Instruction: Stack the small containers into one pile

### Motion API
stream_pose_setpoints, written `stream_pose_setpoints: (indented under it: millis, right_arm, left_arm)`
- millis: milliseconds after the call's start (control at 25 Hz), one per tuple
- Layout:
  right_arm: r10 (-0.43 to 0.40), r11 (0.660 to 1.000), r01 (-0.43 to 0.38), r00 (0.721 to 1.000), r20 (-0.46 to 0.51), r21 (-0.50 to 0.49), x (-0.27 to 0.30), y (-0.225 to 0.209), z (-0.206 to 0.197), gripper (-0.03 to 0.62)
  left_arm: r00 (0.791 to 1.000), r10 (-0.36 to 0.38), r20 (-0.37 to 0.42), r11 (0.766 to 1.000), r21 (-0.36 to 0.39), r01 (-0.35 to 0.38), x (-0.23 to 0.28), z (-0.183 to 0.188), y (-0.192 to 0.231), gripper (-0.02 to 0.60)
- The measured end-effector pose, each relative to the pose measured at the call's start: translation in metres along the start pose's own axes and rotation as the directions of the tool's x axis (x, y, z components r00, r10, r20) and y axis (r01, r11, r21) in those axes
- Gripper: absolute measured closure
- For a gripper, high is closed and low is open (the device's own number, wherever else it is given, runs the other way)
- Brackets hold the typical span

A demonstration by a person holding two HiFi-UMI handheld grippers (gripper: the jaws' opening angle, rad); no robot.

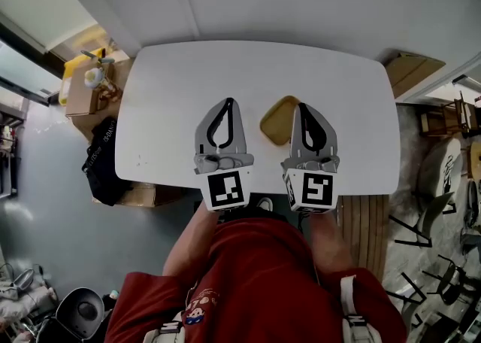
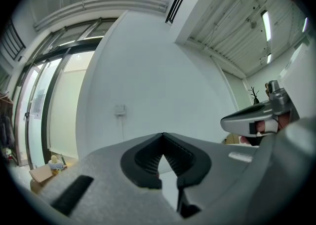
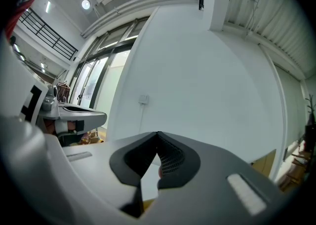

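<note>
Left gripper [image 1: 227, 101] and right gripper [image 1: 303, 107] have their jaws pressed together, nothing held. Left sits just left of the yellow container [image 1: 276, 119] on the white table [image 1: 165, 93] - right overlaps its right edge, contact unclear.

The white, round-cornered desk [image 1: 263, 71] carries a shallow tan container [image 1: 278, 117] lying right of its centre.

A white bench [image 1: 173, 86] lies under the left tongs [image 1: 228, 102] and the right tongs [image 1: 303, 108]. Ahead of them a white wall [image 2: 163, 71] carries a small socket [image 2: 119, 109]. Tall windows [image 2: 54, 100] and cardboard boxes [image 1: 81, 97] stand left of the left tongs, on a grey floor [image 1: 45, 206]. Chairs [image 1: 422, 221] stand right of the right tongs. Strip lights [image 2: 266, 21] glow overhead.
</note>
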State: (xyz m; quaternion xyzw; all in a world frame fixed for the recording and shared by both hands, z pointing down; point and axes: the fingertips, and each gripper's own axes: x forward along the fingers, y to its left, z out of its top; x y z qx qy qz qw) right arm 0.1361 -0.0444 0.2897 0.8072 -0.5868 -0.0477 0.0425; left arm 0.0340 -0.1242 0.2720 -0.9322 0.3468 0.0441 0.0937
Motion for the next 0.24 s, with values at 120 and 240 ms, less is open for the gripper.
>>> stream_pose_setpoints:
  millis: [120, 240]
  right_arm:
    - [-0.004, 1.0, 0.005, 1.0, -0.005, 0.005, 0.0003, 0.0006, -0.0014, 0.595]
    - [-0.01, 1.0, 0.011, 1.0, -0.01, 0.017, 0.0002, -0.0001, -0.0034, 0.595]
  left_arm:
    - [1.0, 0.004, -0.007, 1.0, 0.001, -0.004, -0.0004, -0.0024, 0.0016, 0.58]
    - [1.0, 0.007, -0.01, 1.0, -0.01, -0.007, -0.0001, -0.0041, 0.0025, 0.58]
